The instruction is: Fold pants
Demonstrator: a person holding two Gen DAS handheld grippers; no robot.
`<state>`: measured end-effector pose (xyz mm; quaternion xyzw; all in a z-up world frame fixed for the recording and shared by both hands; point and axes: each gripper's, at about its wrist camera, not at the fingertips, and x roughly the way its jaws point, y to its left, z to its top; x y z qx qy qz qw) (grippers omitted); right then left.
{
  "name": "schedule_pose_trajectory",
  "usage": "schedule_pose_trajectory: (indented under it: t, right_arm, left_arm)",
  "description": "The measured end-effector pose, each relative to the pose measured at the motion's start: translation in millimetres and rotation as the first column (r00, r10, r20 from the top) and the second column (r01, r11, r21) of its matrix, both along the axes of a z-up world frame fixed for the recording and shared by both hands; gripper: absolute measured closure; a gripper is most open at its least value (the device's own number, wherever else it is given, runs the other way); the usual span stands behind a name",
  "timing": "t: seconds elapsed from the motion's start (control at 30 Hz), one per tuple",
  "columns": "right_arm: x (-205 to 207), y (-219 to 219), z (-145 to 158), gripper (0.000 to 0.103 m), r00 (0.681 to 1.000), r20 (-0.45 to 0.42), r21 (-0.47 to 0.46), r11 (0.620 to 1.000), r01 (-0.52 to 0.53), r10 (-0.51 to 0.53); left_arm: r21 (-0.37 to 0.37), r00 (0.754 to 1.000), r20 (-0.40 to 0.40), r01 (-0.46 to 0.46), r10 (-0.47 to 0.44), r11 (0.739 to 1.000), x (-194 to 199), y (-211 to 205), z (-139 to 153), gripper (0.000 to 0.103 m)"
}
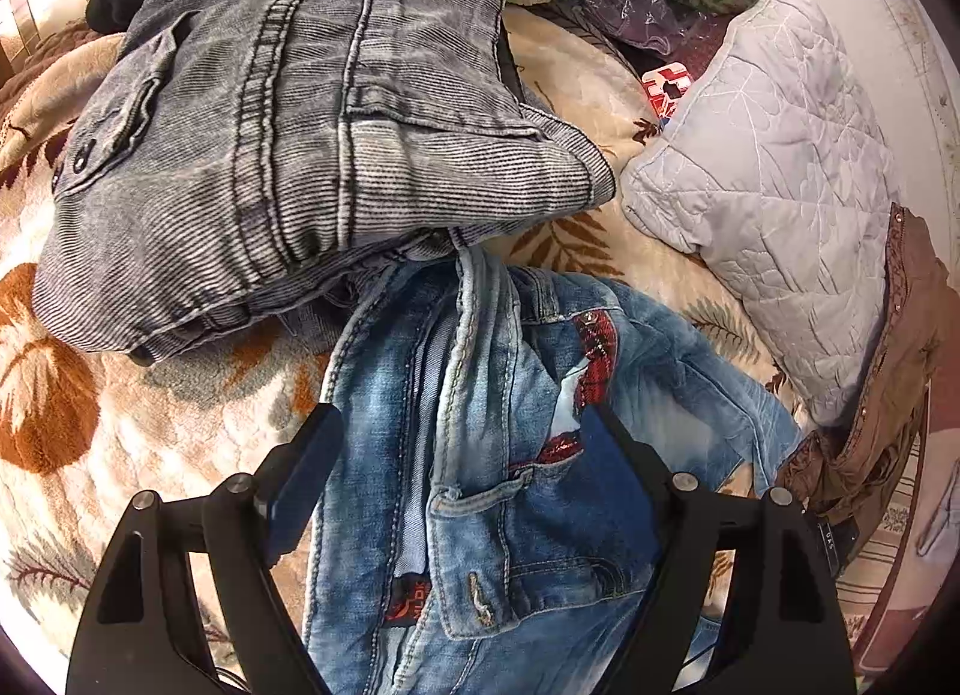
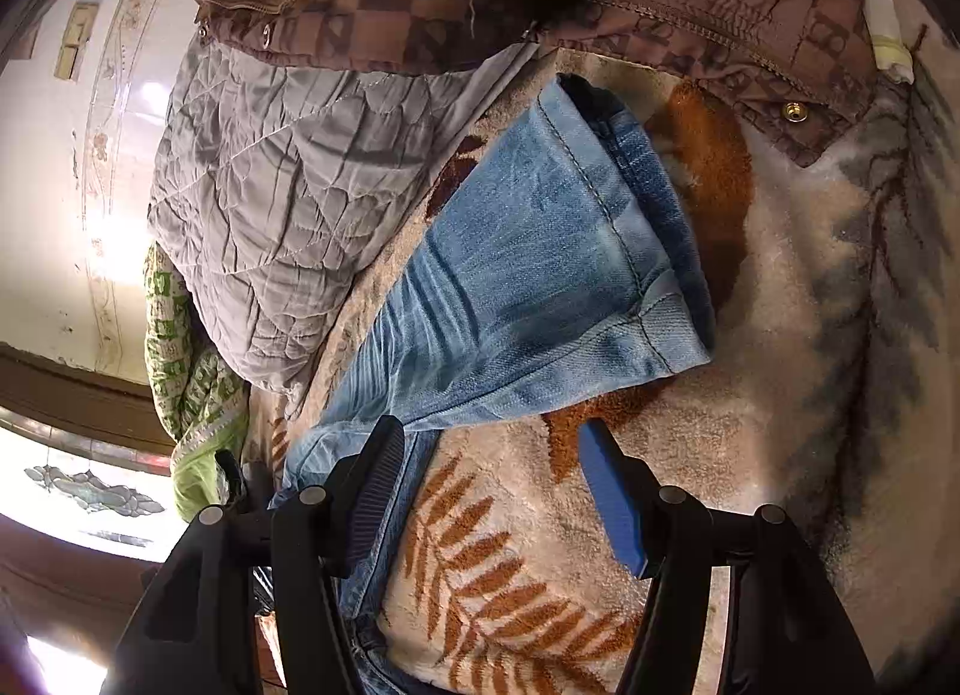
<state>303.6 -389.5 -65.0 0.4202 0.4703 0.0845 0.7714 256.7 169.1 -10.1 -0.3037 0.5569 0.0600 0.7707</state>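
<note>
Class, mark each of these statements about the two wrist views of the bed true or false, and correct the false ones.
1. The grey jeans lie folded in a bundle on the blanket. True.
2. The left gripper has its jaws clamped shut on the grey jeans. False: its jaws stand open on either side of the blue jeans.
3. The right gripper has its jaws open. True.
4. The hem of the blue jeans leg is held between the right gripper's jaws. False: the hem lies on the blanket ahead of the jaws.
5. A grey quilted pillow lies next to the jeans. True.
</note>
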Motion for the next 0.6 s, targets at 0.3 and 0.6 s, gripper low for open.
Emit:
schedule_pose_trajectory:
  t: [0.3,0.6]
  right_arm:
    - [20.5,4.9,-19.1,0.038,0.994,-0.016,0.089,0.99,0.106,-0.105]
    - [10.4,7.6,26.1,0.092,0.989,0.142,-0.071,0.996,0.05,-0.04]
  left_arm:
    - [-0.083,0.999,0.005,-0.048,0.049,0.995,26.9,-7.1,-28.3,0.023]
    - [0.067,0.988,0.148,0.035,-0.045,0.997,18.2,-22.9,12.4,0.092]
